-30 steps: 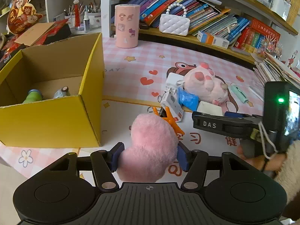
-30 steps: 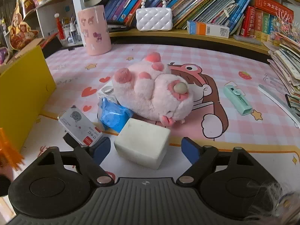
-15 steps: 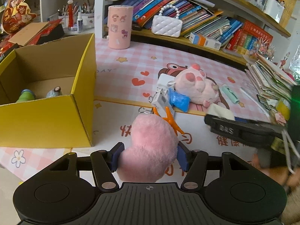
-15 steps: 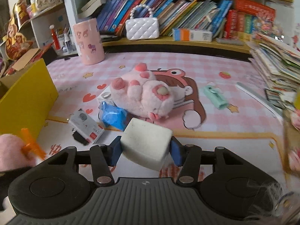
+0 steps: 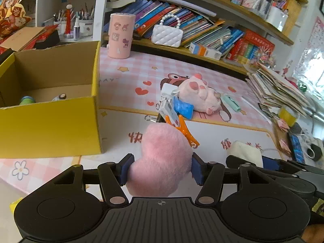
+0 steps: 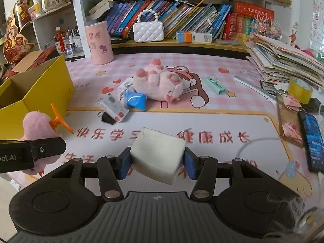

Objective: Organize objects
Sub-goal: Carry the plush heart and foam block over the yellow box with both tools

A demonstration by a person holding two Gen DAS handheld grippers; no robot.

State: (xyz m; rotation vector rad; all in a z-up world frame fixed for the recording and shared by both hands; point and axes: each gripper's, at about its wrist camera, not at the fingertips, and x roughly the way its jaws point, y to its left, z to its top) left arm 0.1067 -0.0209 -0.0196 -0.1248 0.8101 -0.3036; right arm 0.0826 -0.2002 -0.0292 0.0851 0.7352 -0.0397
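Observation:
My left gripper point(image 5: 161, 167) is shut on a fluffy pink heart hair clip point(image 5: 162, 160) with an orange claw, held above the mat to the right of the open yellow box point(image 5: 60, 129). The clip also shows in the right wrist view point(image 6: 38, 127). My right gripper point(image 6: 157, 163) is shut on a white sponge block point(image 6: 158, 154), lifted above the mat; it also shows in the left wrist view point(image 5: 246, 154). The box holds a green-capped item point(image 5: 27, 99) and a small tube point(image 5: 60, 96).
On the mat lie a pink plush pig point(image 6: 160, 81), a blue wrapper point(image 6: 135, 101), a white card pack point(image 6: 114, 109) and a mint green case point(image 6: 215, 85). A pink cylinder point(image 6: 99, 42) stands at the back. Stacked papers point(image 6: 283, 60) and a phone point(image 6: 310, 141) are at right.
My right gripper closed on the white sponge block and lifted it back off the mat. My left gripper, still holding the pink clip, rose and pulled back slightly.

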